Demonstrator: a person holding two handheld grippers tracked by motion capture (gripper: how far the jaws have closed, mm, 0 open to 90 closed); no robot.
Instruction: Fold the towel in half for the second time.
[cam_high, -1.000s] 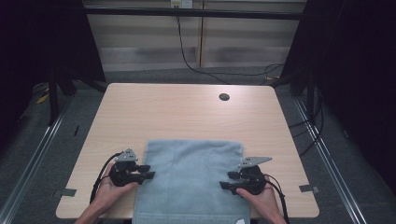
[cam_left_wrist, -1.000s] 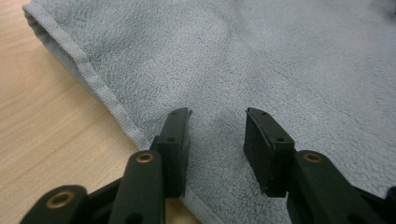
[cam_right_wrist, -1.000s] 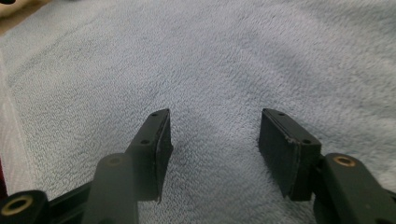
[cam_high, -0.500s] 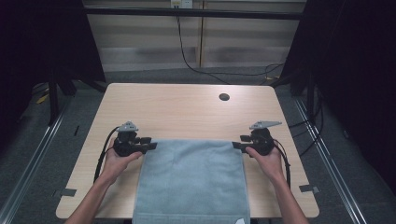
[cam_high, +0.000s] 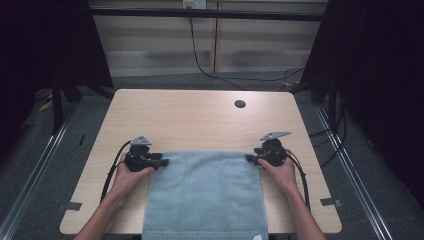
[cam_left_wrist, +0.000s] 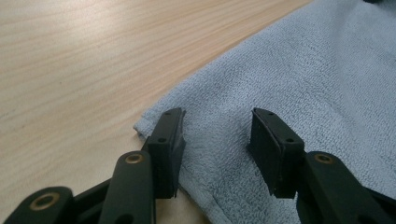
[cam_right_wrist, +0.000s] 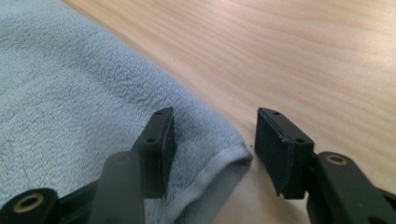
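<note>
A grey-blue towel (cam_high: 205, 195) lies flat on the table (cam_high: 200, 120), near edge hanging off. Left gripper (cam_left_wrist: 215, 140) and right gripper (cam_right_wrist: 212, 140) sit at its far corners, jaws apart, nothing pinched. To grab well, each should straddle the hem before closing (probably a fold next). The overhanging end is cut off.

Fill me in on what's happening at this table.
A person holds a gripper in each hand at the far corners of a grey-blue towel lying flat on the wooden table. The left gripper and right gripper are both open, each straddling a corner. The towel's near end hangs over the table's edge.
</note>
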